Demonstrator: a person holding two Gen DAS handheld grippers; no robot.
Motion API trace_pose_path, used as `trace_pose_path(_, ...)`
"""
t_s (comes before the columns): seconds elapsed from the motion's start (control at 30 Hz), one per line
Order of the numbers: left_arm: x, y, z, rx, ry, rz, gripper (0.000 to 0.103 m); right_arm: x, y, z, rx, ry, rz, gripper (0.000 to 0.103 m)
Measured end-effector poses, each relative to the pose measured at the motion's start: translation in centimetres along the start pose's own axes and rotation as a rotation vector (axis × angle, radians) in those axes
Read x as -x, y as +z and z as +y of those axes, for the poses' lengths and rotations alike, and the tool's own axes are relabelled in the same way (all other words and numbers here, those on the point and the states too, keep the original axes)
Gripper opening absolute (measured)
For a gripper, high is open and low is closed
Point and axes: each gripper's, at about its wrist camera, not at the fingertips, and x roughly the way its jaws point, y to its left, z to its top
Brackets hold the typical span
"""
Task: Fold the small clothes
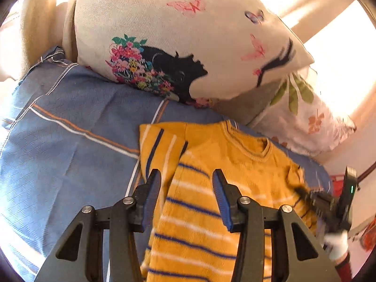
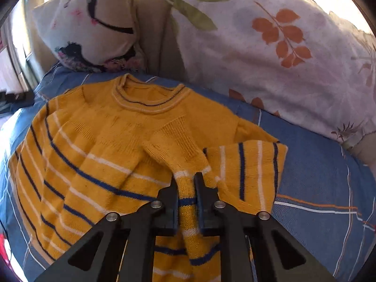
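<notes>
Right gripper (image 2: 185, 181): jaws clamped on a raised fold of the yellow sweater (image 2: 105, 136). We see the knit pinched between the two pads, a ridge of fabric running up from the grip toward the chest. Just right of that grip, the sleeve (image 2: 246, 169) lies folded inward, stripes running vertical, resting partly on the body of the garment.

Left gripper (image 1: 186, 176): jaws apart, nothing pinched. The sweater's striped edge sits between and below the fingers; we can't tell whether the pads touch it. In the left wrist view the right gripper (image 1: 303, 191) shows blurred at the sweater's far side, with a white-gloved hand (image 1: 336, 244) behind it.

Sweater: mustard-yellow knit, round ribbed collar with thin dark and white lines, blue and white horizontal stripes across the lower body, plain yellow at the chest. Lies front up, collar pointing away from both grippers, toward the pillows. Other sleeve (image 1: 162, 145) folded over at the left shoulder.

Surface: blue bedsheet (image 1: 70, 127) with white and orange line checks, slightly wrinkled. Behind the sweater, a cream cushion (image 1: 164, 35) with a black cat, flowers and pink butterflies, just beside a white pillow (image 2: 270, 42) with orange and green leaf print. Strong sunlight washes out the background.
</notes>
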Motion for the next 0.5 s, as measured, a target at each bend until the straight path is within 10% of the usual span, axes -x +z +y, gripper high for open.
trace_pose_path(0.23, -0.5, -4.1, 1.7, -0.012, 0.027, 0.053, 0.045, -2.4, 0.9, -5.4, -0.185, -0.09, 0.016, 0.007)
trace_pose_path(0.43, -1.6, -6.4, 2.8, -0.013, 0.033, 0.093, 0.048, -1.3, 1.7, -5.1, -0.173, -0.127, 0.01, 0.031)
trace_pose_path(0.5, -1.4, -6.3, 2.5, -0.047, 0.056, 0.097, 0.027, 0.5, 2.0, -4.4, -0.145, -0.174, -0.018, 0.034)
